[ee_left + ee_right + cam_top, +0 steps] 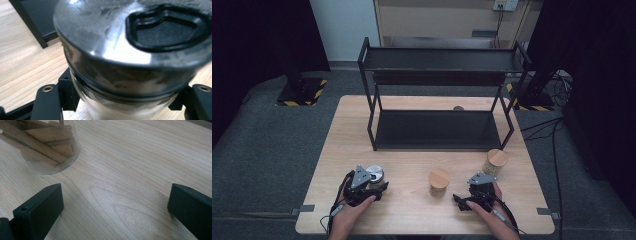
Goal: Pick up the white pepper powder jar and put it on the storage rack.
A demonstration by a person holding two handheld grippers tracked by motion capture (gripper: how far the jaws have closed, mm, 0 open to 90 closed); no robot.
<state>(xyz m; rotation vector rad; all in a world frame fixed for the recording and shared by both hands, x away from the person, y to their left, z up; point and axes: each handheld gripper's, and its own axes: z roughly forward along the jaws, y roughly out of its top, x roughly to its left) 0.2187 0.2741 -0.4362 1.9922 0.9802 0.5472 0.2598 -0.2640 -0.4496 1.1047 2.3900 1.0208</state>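
Observation:
A glass jar with a silver metal lid [375, 174] stands near the table's front left. My left gripper [377, 185] is shut on its body just under the lid. In the left gripper view the jar [120, 50] sits very close, with a black jaw pressed on either side of it, and my left gripper [125, 107] clasps the glass. My right gripper [460, 200] rests at the front right, open, with bare wood between its jaws [115, 210]. A clear jar holding wooden sticks [45, 147] stands just beyond its left jaw, untouched.
A black two-tier metal rack [437, 130] takes up the far half of the wooden table [412, 210]. Two jars with wooden lids stand in front of it, one in the middle [439, 181] and one further right [496, 161].

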